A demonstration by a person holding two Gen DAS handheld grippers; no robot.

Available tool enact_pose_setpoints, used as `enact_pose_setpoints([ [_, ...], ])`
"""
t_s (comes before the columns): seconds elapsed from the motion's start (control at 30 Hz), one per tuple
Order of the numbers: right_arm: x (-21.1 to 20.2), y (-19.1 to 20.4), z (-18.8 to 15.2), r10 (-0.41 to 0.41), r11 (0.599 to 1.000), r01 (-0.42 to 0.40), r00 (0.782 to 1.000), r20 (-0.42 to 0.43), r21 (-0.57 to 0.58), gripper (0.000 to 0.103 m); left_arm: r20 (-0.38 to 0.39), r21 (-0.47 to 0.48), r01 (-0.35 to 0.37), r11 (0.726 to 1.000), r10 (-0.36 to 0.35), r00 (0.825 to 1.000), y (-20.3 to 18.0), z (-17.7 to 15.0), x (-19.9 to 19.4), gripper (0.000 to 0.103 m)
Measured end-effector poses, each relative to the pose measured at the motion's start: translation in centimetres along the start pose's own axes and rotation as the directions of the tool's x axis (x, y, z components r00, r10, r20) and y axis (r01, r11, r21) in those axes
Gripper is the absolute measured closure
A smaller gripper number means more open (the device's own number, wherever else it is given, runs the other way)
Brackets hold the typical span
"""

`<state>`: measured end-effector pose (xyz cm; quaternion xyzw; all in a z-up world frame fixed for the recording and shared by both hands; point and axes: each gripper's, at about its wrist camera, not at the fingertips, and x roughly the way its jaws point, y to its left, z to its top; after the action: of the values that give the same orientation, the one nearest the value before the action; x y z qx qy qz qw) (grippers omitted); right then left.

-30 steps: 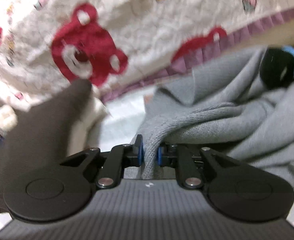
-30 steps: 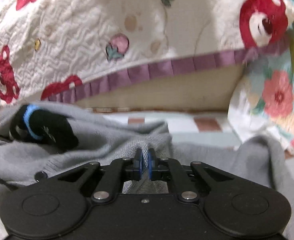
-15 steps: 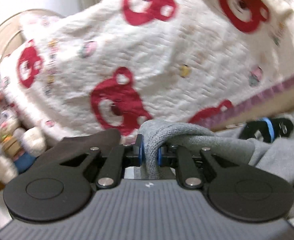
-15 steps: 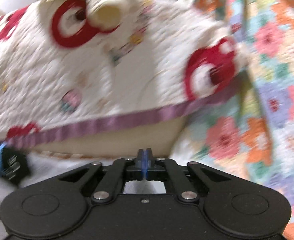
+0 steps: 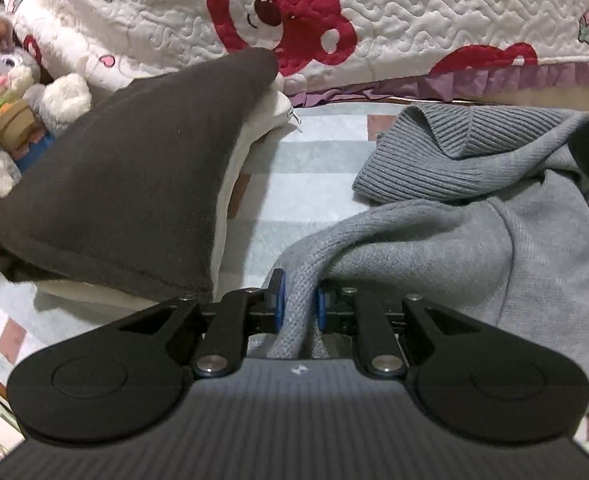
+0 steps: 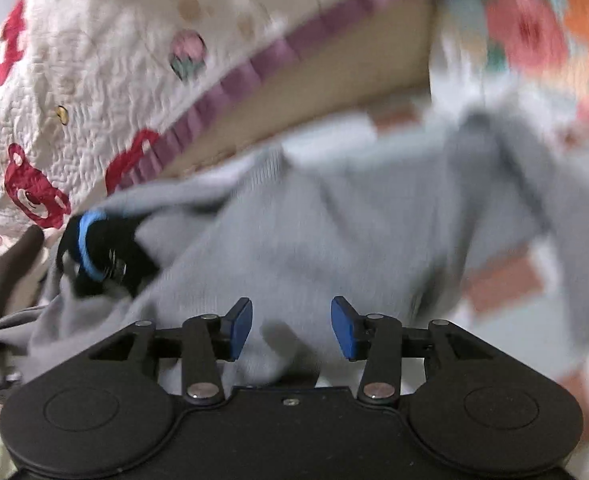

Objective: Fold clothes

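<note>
A soft grey sweater (image 5: 454, 240) lies bunched up on the striped bed sheet (image 5: 306, 168).

The left gripper (image 5: 297, 305) pinches a thick rolled edge of the sweater tight between its blue pads. The right gripper (image 6: 291, 328) hangs over the sweater with its jaws spread wide and nothing in them. The sweater looks soft, floppy and a bit thick, so it will sag and wrinkle when lifted. The ribbed hem and the rolled edges look like good, strong places to hold. A dark pillow (image 5: 126, 184) sits just beside it.
</note>
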<state>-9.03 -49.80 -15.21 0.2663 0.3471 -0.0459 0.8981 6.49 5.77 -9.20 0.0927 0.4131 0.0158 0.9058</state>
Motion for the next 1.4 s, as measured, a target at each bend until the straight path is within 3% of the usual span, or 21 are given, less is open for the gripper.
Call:
enact_pose_setpoints([
  [0.13, 1.0, -1.2, -2.3, 0.053, 0.989, -0.045, 0.997, -0.055, 0.14, 0.052, 0.013, -0.001, -0.006, 1.0, 0.006, 1.0, 0.2, -0.1, -0.2, 0.085],
  [0.23, 1.8, -1.2, -3.4, 0.094, 0.981, -0.073, 0.99, -0.109, 0.179, 0.051, 0.055, -0.034, -0.046, 0.998, 0.048, 0.997, 1.4, 0.1, -0.6, 0.087],
  [0.4, 2.5, 0.3, -3.9, 0.122, 0.987, -0.107, 0.984, -0.132, 0.12, 0.051, 0.076, -0.132, -0.034, 0.991, 0.044, 0.996, 4.0, 0.9, -1.8, 0.086],
  [0.5, 2.8, 1.1, -4.5, 0.14, 0.989, -0.129, 0.976, -0.165, 0.072, 0.051, 0.129, -0.057, -0.131, 0.99, 0.138, 0.982, 3.6, 1.1, -2.9, 0.086],
  [0.57, 2.6, 2.0, -5.1, 0.138, 0.99, -0.14, 0.976, -0.168, -0.002, 0.051, 0.178, -0.019, -0.157, 0.987, 0.157, 0.971, 3.7, 1.3, -3.9, 0.086],
  [0.7, 2.3, 3.7, -6.3, 0.134, 0.976, -0.161, 0.976, -0.173, -0.15, 0.051, 0.132, 0.062, 0.075, 0.995, -0.083, 0.988, 2.1, 0.0, -4.8, 0.08],
  [0.8, 3.1, 4.4, -6.4, 0.14, 0.974, -0.161, 0.981, -0.134, -0.159, 0.051, 0.02, 0.161, 0.286, 0.945, -0.293, 0.956, -1.6, -3.7, -3.8, 0.077],
  [0.93, 4.2, 4.0, -5.4, 0.164, 0.986, -0.167, 0.98, -0.114, -0.022, 0.049, -0.085, 0.234, 0.431, 0.872, -0.423, 0.902, -6.9, -8.2, -2.6, 0.077],
  [0.97, 4.5, 3.8, -5.3, 0.172, 0.985, -0.171, 0.979, -0.108, 0.02, 0.05, -0.111, 0.231, 0.466, 0.854, -0.453, 0.885, -8.0, -9.0, -2.4, 0.077],
  [1.1, 5.7, 2.5, -3.8, 0.177, 0.97, -0.156, 0.979, -0.099, 0.188, 0.05, -0.2, 0.165, 0.623, 0.765, -0.593, 0.78, -11.6, -10.0, -2.2, 0.075],
  [1.13, 5.8, 3.0, -3.6, 0.152, 0.978, -0.134, 0.983, -0.107, 0.16, 0.05, -0.214, 0.176, 0.642, 0.746, -0.608, 0.765, -12.6, -10.3, -2.4, 0.075],
  [1.17, 5.9, 3.5, -3.5, 0.124, 0.986, -0.11, 0.986, -0.114, 0.125, 0.051, -0.221, 0.209, 0.651, 0.73, -0.613, 0.758, -13.6, -10.7, -2.8, 0.075],
  [1.3, 4.8, 6.3, -4.3, -0.029, 0.994, 0.017, 0.994, -0.109, -0.108, 0.05, -0.193, 0.394, 0.619, 0.68, -0.597, 0.779, -17.0, -12.1, -4.8, 0.07],
  [1.4, 3.4, 7.6, -6.3, -0.04, 0.98, 0.013, 0.99, -0.133, -0.199, 0.05, -0.159, 0.449, 0.586, 0.675, -0.585, 0.796, -18.0, -12.4, -4.9, 0.07],
])
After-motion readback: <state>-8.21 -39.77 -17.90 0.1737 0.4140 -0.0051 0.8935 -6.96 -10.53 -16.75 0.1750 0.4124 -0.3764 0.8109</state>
